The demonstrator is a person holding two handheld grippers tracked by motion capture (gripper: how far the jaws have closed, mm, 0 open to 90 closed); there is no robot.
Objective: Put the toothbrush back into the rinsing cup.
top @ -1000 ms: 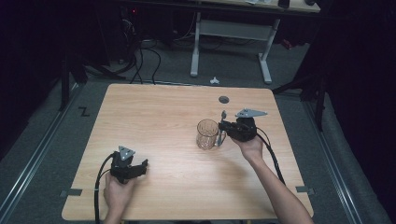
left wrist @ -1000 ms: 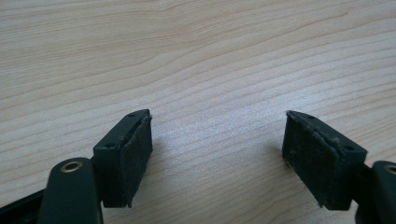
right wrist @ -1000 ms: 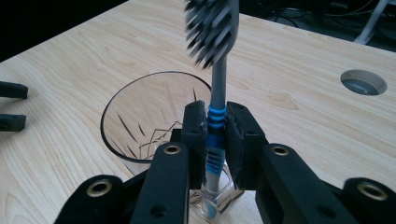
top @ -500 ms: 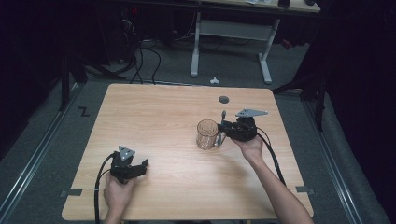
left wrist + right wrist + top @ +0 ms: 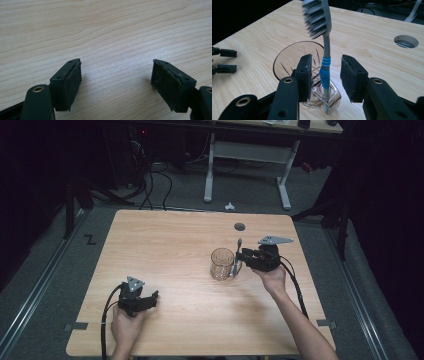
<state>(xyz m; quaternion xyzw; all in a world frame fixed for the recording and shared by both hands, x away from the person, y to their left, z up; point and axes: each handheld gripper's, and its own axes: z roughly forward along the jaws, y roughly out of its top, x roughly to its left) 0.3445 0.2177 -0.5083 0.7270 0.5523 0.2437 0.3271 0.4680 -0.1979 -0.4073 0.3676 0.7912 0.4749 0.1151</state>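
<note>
Right gripper (image 5: 324,75) jaws just opened, apart around toothbrush (image 5: 325,67) in mug (image 5: 222,264) handle | left gripper (image 5: 116,82) apart over bare table (image 5: 165,250)

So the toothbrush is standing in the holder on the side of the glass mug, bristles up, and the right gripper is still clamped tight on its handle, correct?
Not quite: the right gripper is not clamped. In the right gripper view its jaws have just been opening, and both pads stand clear of the toothbrush, which is between them untouched. The rest holds: it stands bristles up in the holder on the side of the glass mug.
</note>
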